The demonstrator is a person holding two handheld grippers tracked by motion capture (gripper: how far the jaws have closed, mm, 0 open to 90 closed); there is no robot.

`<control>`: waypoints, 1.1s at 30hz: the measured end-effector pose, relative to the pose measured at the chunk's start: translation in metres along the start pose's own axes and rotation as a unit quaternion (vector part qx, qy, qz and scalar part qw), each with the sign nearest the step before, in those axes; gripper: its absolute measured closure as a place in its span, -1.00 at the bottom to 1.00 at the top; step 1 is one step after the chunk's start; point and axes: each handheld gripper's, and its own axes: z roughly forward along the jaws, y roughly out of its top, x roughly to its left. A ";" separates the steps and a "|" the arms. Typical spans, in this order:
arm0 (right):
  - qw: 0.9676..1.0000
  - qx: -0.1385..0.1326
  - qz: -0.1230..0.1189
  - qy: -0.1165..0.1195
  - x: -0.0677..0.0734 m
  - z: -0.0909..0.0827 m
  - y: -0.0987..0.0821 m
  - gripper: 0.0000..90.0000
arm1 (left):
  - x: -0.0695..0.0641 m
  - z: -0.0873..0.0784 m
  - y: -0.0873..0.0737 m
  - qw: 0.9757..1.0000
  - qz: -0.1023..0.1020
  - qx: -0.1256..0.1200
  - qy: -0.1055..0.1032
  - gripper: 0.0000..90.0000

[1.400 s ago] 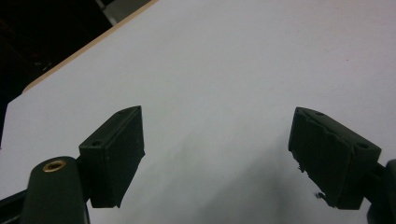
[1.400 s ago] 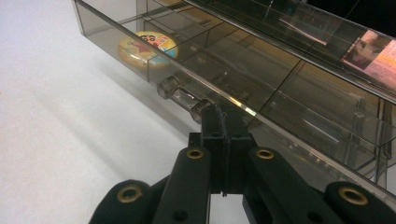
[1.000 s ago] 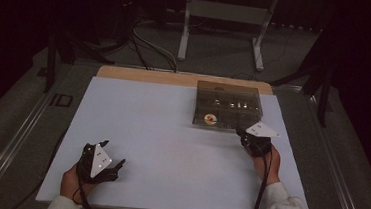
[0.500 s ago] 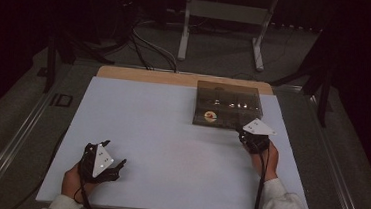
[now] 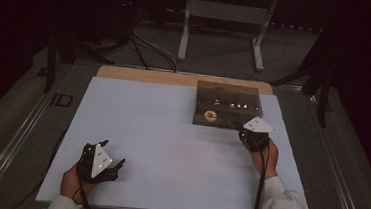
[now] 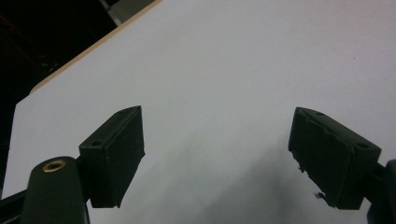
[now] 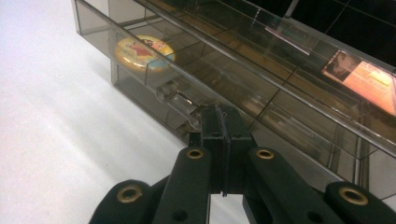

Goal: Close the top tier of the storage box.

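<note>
at the near edge of the white-topped table (image 5: 170, 148), a person's left hand (image 5: 69, 185) rests the left black two-jaw tongs (image 5: 112, 155) low over bare surface, jaws standing wide apart with nothing between them, as the left gripper view confirms; parked well away from the work, they appear to be waiting their turn rather than helping. farther in on the right side, the right hand (image 5: 264, 158) holds the right black tongs (image 7: 223, 128) with their jaws pressed together, the tips set against the front of the smoky transparent plastic drawer box (image 5: 228, 104) that sits toward the table's far right. in the right gripper view the closed tips stand just beside a clear cylindrical drawer handle (image 7: 180, 103), touching it or nearly so; whether they bear on it cannot be told. with nothing gripped, the closed jaws seem suited to nudging or hooking the handle rather than pinching it, likely to work the drawer in or out. a round yellow and red badge (image 7: 144, 52) lies inside a compartment of the box, behind the tinted front wall, left of the handle as that view has it. an orange printed card (image 7: 369, 79) shows through the box farther back. beyond the table's wooden far edge, a white metal stand (image 5: 225, 17) and dark cables (image 5: 143, 46) sit on the floor.
</note>
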 end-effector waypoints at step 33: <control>0.999 0.030 -0.020 -0.021 -0.004 0.014 0.015 1.00 | 0.001 -0.004 0.001 1.000 -0.008 -0.023 -0.001 -0.56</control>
